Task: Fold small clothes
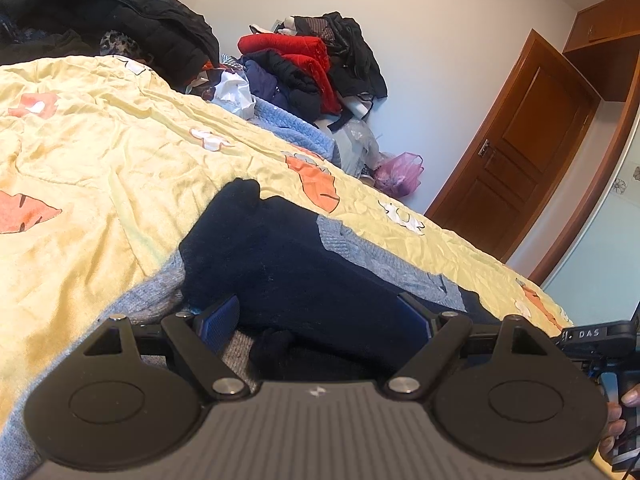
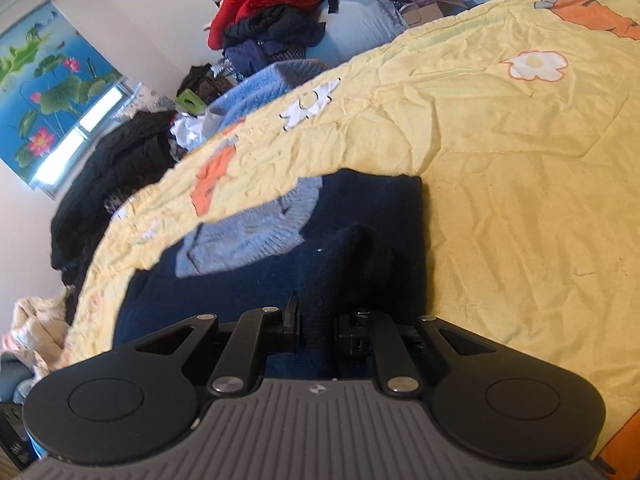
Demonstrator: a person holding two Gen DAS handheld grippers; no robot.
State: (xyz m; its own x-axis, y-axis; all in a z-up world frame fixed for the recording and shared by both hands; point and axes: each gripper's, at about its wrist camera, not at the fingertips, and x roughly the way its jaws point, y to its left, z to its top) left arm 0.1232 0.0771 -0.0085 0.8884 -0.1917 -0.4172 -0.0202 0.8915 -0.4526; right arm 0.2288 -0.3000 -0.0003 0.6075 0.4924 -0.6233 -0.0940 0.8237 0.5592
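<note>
A small navy and grey knit sweater [image 1: 288,256] lies on the yellow bedspread [image 1: 100,160]. It also shows in the right wrist view [image 2: 248,280], with a grey knit patch [image 2: 256,228] on top. My left gripper [image 1: 320,320] is open, its blue-padded fingers [image 1: 220,320] spread wide over the sweater's near edge. My right gripper [image 2: 318,328] is shut on a raised fold of the navy fabric [image 2: 360,248]. The other gripper's body and a hand show at the left wrist view's right edge [image 1: 600,344].
A pile of clothes, red, navy and black [image 1: 304,64], stands beyond the bed against the wall. A black coat [image 1: 120,12] lies at the bed's far left. A pink bag [image 1: 400,172] sits on the floor near a wooden door [image 1: 520,140].
</note>
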